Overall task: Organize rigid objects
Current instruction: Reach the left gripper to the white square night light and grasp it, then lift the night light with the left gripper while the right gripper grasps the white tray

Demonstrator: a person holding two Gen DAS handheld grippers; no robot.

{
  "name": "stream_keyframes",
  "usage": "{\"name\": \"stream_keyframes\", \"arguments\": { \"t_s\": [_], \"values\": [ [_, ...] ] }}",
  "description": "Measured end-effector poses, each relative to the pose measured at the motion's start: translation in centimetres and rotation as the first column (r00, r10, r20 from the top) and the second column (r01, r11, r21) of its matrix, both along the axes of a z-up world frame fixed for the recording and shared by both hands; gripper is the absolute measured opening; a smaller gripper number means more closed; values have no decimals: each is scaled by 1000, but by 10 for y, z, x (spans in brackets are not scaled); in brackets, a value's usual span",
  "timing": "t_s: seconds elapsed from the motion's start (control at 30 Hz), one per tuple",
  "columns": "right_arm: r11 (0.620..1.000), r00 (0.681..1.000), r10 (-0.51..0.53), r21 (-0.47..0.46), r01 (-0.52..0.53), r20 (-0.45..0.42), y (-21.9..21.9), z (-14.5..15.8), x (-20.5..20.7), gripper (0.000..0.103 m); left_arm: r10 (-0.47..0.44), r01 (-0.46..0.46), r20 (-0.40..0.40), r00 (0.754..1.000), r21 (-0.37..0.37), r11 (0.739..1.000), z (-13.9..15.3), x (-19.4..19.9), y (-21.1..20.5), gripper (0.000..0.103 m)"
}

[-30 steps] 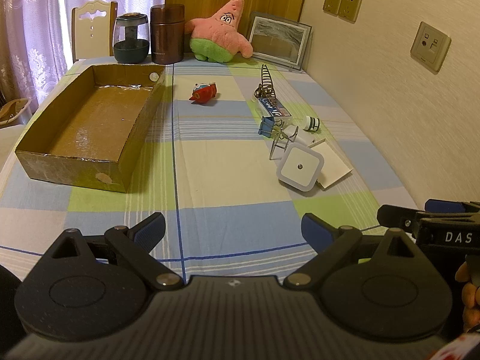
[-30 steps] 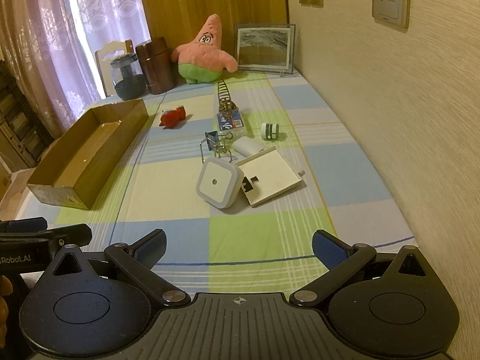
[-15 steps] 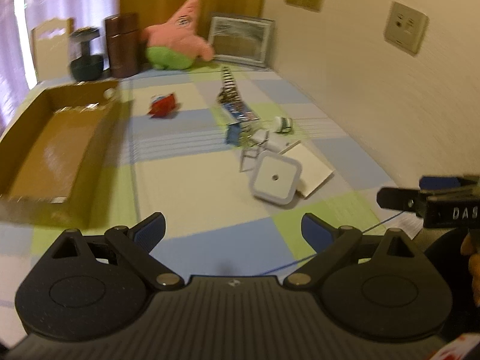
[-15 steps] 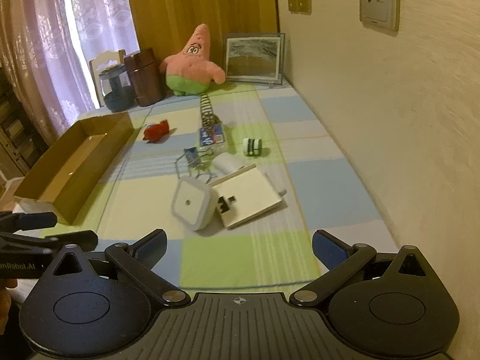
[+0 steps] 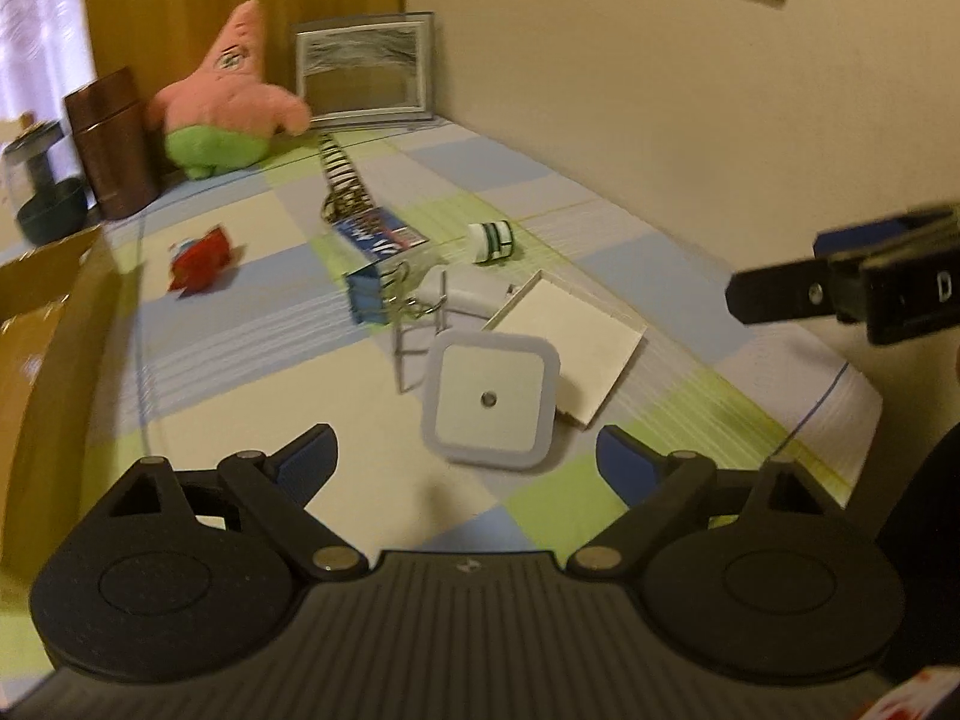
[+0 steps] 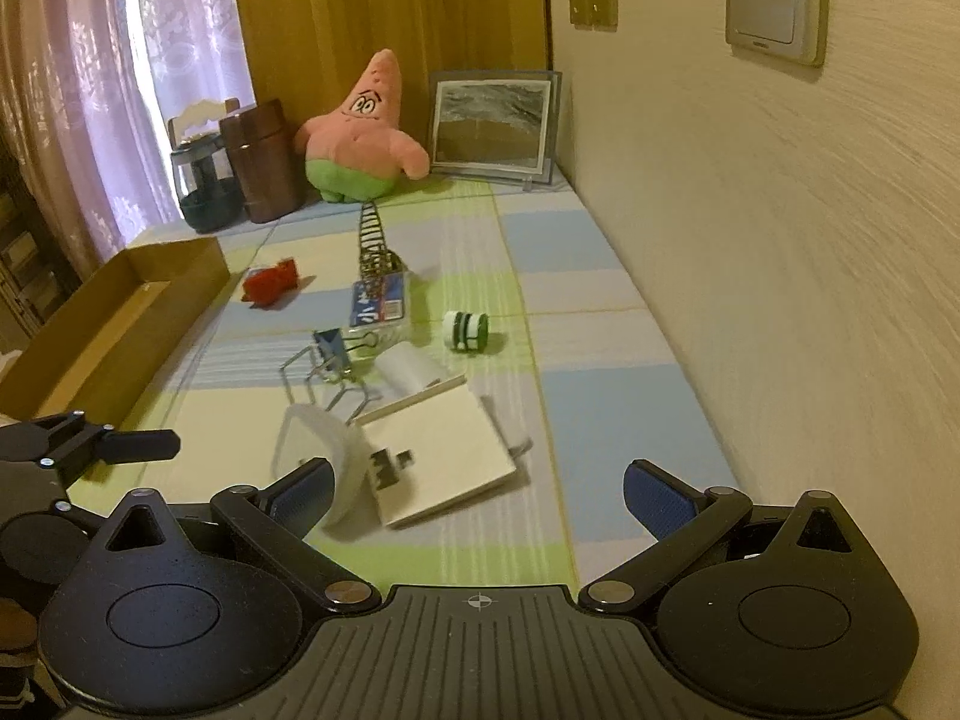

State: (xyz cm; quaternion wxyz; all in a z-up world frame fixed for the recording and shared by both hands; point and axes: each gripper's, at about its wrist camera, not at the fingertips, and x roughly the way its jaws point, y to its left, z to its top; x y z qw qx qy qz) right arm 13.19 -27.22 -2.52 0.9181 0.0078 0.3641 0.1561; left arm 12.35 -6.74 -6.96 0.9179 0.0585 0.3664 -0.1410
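Note:
My left gripper (image 5: 468, 462) is open and empty, just short of a white square night light (image 5: 489, 399) that leans on a white flat box (image 5: 570, 339). My right gripper (image 6: 477, 489) is open and empty in front of the same night light (image 6: 327, 453) and box (image 6: 444, 450). Beyond lie a blue binder clip (image 5: 369, 297), a wire stand (image 5: 420, 324), a blue card pack (image 5: 381, 234), a green-striped white roll (image 5: 492, 242), a metal spring (image 5: 342, 180) and a red toy (image 5: 198, 258). An open cardboard box (image 6: 114, 324) sits at the left.
A pink star plush (image 6: 360, 132), a picture frame (image 6: 492, 126), a brown canister (image 6: 261, 162) and a dark jar (image 6: 201, 186) stand at the table's far end. The wall (image 6: 780, 276) runs along the right side. The table (image 6: 600, 336) has a checked cloth.
Both grippers have moved forward toward the night light and the flat box, and the left one has swung right, away from the cardboard box. Both have stayed open.

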Motion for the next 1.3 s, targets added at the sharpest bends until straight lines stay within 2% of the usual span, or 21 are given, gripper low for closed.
{"name": "stream_keyframes", "arguments": {
  "t_s": [0.2, 0.37, 0.4, 0.5, 0.63, 0.87, 1.03, 1.13, 1.3],
  "values": [
    [1000, 1000, 0, 6, 0, -10, -5, -6, 16, 101, -45, 45, -2, 999, 4, 999, -14, 25, -13, 85],
    [1000, 1000, 2, -4, -2, -15, -5, -10, 24, 101, -76, 77, -25, 997, 44, 996, -27, 40, -20, 71],
    [1000, 1000, 3, -5, -3, -19, -5, -11, 26, 101, -80, 81, -26, 996, 51, 995, -28, 42, -21, 65],
    [1000, 999, 11, -10, -12, -37, -3, -15, 29, 101, -91, 92, -16, 996, 63, 994, -29, 44, -22, 61],
    [999, 997, 41, -21, -42, -63, 2, -20, 34, 101, -98, 99, -20, 995, 61, 993, -29, 45, -21, 60],
    [984, 986, 146, -94, -153, -78, 23, -34, 46, 101, -51, 52, -12, 999, 58, 997, -18, 28, 1, 60],
    [953, 960, 274, -120, -279, -59, 43, -49, 59, 101, 21, -21, -18, 1000, 33, 999, -12, 14, 29, 60],
    [925, 941, 335, -177, -337, -40, 56, -61, 65, 101, 59, -59, -21, 998, 17, 998, -11, 8, 41, 60],
    [907, 930, 359, -208, -367, -77, 66, -81, 80, 101, 86, -87, -30, 996, -6, 996, -11, 6, 51, 60]
  ]
}}
